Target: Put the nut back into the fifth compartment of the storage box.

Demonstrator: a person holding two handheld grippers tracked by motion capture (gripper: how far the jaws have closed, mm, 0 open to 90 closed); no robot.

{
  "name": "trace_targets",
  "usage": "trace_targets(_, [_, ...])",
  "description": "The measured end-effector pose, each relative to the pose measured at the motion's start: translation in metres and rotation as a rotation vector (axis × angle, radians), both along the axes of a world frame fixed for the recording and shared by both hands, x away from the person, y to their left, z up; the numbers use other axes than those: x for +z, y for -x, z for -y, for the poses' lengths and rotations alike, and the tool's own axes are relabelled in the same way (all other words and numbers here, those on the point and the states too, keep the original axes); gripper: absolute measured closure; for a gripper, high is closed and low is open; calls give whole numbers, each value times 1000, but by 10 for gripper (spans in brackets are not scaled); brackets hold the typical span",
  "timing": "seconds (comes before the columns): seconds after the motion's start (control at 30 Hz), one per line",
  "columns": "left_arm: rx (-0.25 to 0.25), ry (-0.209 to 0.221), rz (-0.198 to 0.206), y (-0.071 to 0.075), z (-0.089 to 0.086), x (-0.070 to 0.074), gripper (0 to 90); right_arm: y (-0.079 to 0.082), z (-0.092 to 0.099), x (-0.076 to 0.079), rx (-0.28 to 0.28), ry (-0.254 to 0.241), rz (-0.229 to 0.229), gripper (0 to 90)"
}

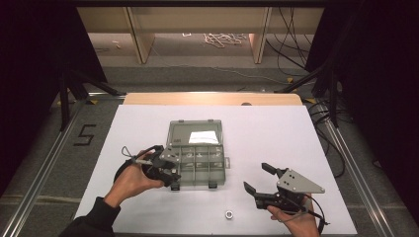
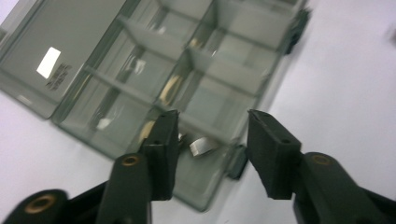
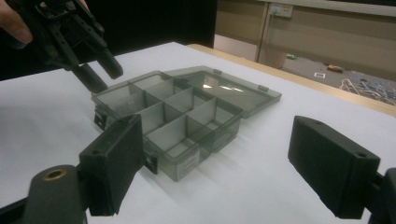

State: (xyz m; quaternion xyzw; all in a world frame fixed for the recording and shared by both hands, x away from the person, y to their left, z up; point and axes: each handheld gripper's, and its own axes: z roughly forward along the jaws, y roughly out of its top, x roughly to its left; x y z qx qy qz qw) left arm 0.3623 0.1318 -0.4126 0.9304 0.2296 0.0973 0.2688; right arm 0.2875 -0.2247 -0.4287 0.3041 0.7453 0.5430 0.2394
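Presently, the left gripper (image 2: 212, 135) is seen with its jaws parted to roughly a middling width, and nothing is held between them. It is poised just above the near-left corner of the compartment box (image 1: 197, 165), over a compartment in which a small silvery ring-shaped part (image 2: 203, 145) is seen lying loose; no contact with the pads is observed. The box is noted as a smoky transparent case on the white table cover (image 1: 276, 133), its lid (image 1: 195, 132) folded back flat on the far side. The right gripper (image 1: 258, 178) is held wide open and empty, well apart from the box, to its right. A small metal nut (image 1: 229, 214) is found on the cover near the front edge, between the two hands.
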Motion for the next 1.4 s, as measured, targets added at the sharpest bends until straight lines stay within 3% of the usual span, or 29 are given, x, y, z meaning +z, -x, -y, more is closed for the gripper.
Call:
trace_targets(0.23, [-67, 27, -6, 19, 27, 4, 424, 1, 1, 1, 0, 4, -6, 191])
trace_targets(0.27, [-63, 50, -8, 22, 31, 3, 420, 1, 1, 1, -1, 4, -9, 191])
trace_targets(0.33, [-101, 51, -12, 26, 37, 2, 416, 1, 1, 1, -5, 4, -13, 191])
trace_targets(0.4, [-130, 39, -15, 31, 44, 2, 411, 0, 1, 0, -12, 10, 1, 191])
trace_targets(0.47, [-151, 24, -20, 33, 49, 0, 396, 1, 1, 0, -21, 10, -19, 192])
trace_targets(0.53, [-155, 39, -30, 38, 55, -5, 392, 1, 1, 0, -24, 13, -17, 192])
trace_targets(0.57, [-174, 17, -31, 38, 57, -6, 390, 1, 1, 0, -25, 13, -17, 192])
trace_targets(0.97, [-248, -11, -41, 50, 86, -24, 354, -1, 3, 0, -46, 20, 11, 194])
trace_targets(1.13, [-290, -39, -39, 53, 97, -27, 329, -1, 3, 0, -41, 29, -4, 193])
trace_targets(1.17, [-286, -21, -46, 55, 100, -29, 331, -1, 3, 0, -43, 30, 3, 193])
trace_targets(1.4, [-335, -41, -42, 60, 116, -35, 322, -2, 4, -1, -43, 38, 7, 193])
